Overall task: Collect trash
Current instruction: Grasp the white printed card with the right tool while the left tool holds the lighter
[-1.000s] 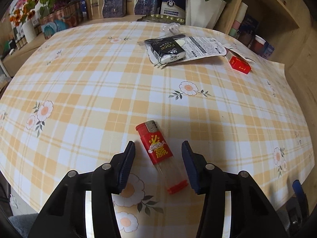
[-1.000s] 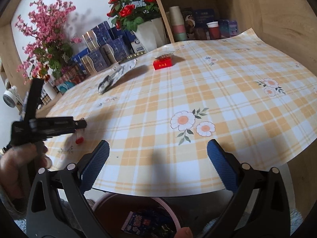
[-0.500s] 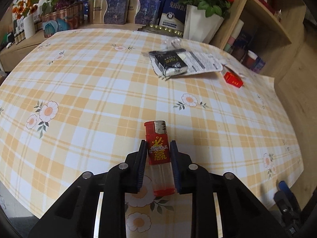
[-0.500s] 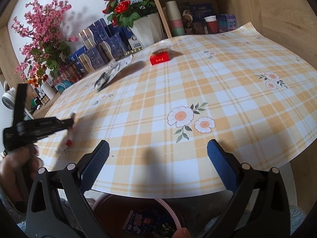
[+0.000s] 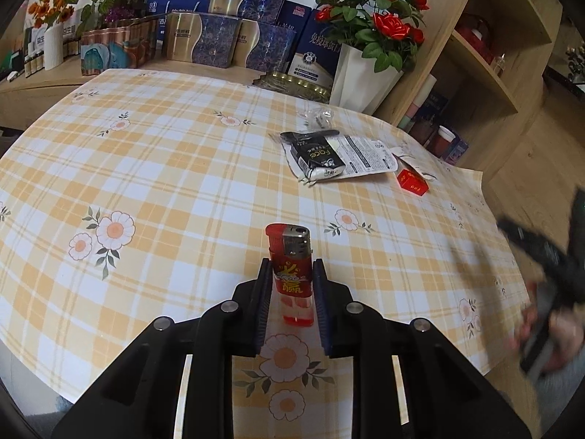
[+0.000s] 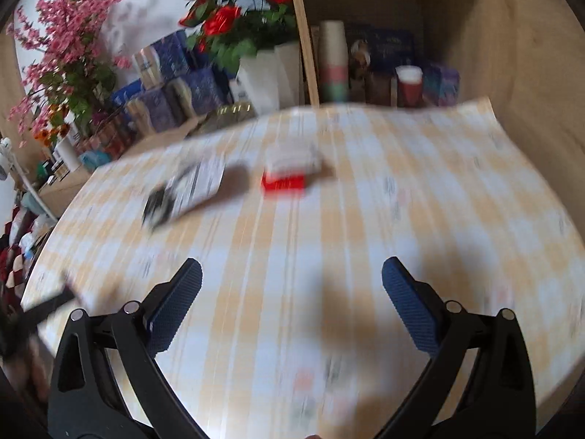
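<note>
A home living room: a checked tablecloth (image 5: 182, 168) at centre, red roses (image 5: 369, 11) and gift boxes (image 5: 204, 36) along the top, wooden shelves (image 5: 486, 55) upper right.

Worktop (image 5: 164, 168) is bare plaid cloth across its near and left parts — open passage there. Far right is cluttered: black pouch (image 5: 317, 156) on a printed packet (image 5: 365, 157), red box (image 5: 413, 182) just beside. Back edge blocked by boxes (image 5: 226, 33) and a white rose pot (image 5: 360, 77) — shelf unit (image 5: 486, 55) walls the right.
</note>
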